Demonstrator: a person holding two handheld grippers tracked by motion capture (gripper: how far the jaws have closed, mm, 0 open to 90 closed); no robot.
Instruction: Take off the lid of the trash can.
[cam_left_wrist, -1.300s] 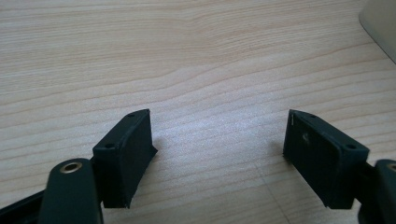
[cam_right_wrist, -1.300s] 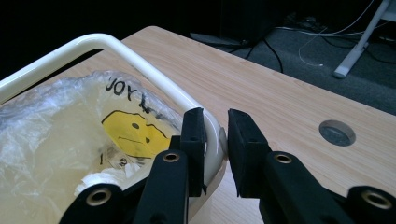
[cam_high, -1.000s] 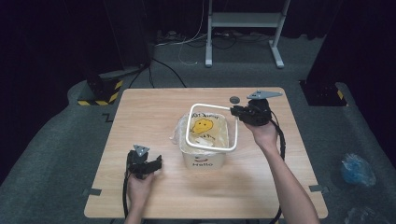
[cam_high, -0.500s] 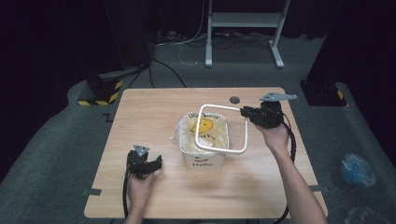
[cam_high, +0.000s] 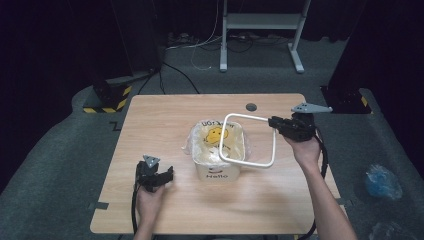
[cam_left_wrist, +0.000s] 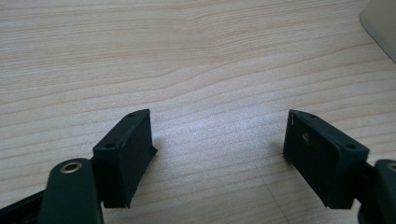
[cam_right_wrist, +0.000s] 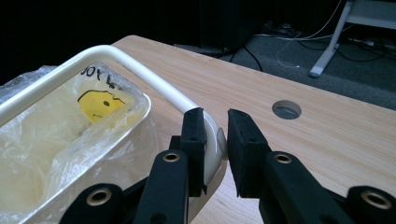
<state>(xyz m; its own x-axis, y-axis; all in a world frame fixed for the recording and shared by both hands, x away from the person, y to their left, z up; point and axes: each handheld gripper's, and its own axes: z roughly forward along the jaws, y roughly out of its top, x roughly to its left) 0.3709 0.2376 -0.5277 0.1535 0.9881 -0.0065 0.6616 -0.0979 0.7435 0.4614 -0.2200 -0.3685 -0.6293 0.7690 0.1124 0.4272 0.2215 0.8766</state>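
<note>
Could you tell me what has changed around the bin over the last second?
The right claw, gripping the white rim frame at a corner, has carried it off the lined bin toward the table's right side. It now hangs tilted, overlapping just the bin's right edge. The bin, its bag and the open left claw stayed put.

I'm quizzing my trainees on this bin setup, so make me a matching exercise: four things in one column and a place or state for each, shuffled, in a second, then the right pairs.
Things:
1. white frame
2. bin
3. left gripper
4. round hole

States or places:
A. jaws wide apart over bare wood
B. lined with a clear bag bearing a yellow face
C. in the table top near its far edge
D. pinched at a corner by the right gripper

Pairs: 1-D, 2-B, 3-A, 4-C
</note>
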